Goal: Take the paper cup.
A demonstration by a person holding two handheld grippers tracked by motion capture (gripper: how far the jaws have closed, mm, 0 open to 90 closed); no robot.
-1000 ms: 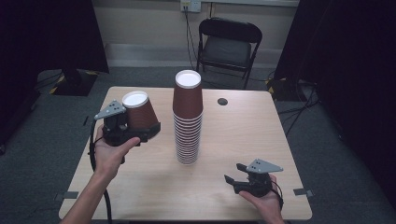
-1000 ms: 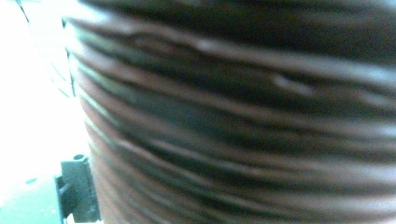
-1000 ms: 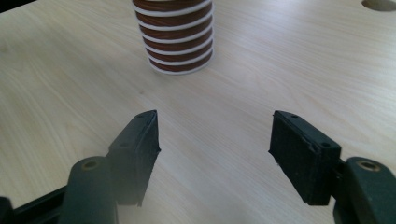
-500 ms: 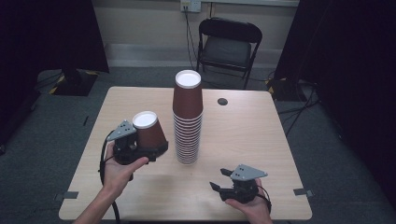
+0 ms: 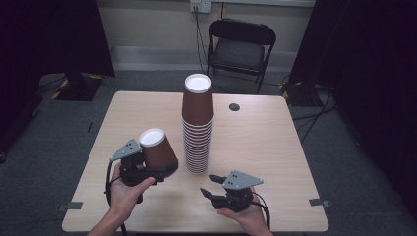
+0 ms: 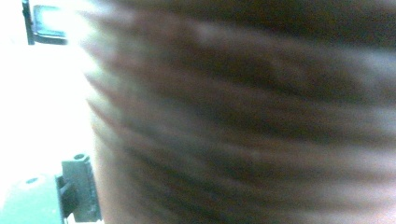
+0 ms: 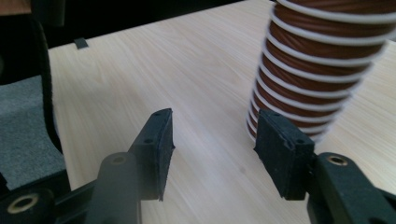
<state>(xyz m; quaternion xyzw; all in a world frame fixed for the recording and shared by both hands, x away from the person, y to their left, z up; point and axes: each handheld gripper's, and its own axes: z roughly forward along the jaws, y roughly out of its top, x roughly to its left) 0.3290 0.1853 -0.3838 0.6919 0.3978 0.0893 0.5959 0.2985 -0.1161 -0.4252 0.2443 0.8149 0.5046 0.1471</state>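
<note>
A tall stack of upside-down brown paper cups [image 5: 197, 125] stands in the middle of the wooden table [image 5: 265, 142]. My left gripper [image 5: 147, 164] is shut on a single brown cup [image 5: 156, 150], tilted, its white bottom facing up, just left of the stack. In the left gripper view the cup's brown wall [image 6: 243, 116] is a close blur. My right gripper [image 5: 210, 186] is low over the table near the front edge, right of the stack's foot, and open. In the right gripper view its fingers [image 7: 156, 149] stand apart with bare table between them and the stack [image 7: 322, 60] beyond to the right.
A small dark round disc [image 5: 234, 106] lies on the table behind the stack. A black folding chair [image 5: 238, 46] stands past the far edge. Tape marks [image 5: 317, 202] sit at the front corners.
My left gripper has carried the single cup down and towards the front, nearer the stack's foot. My right gripper has slid left along the front edge towards the stack.
</note>
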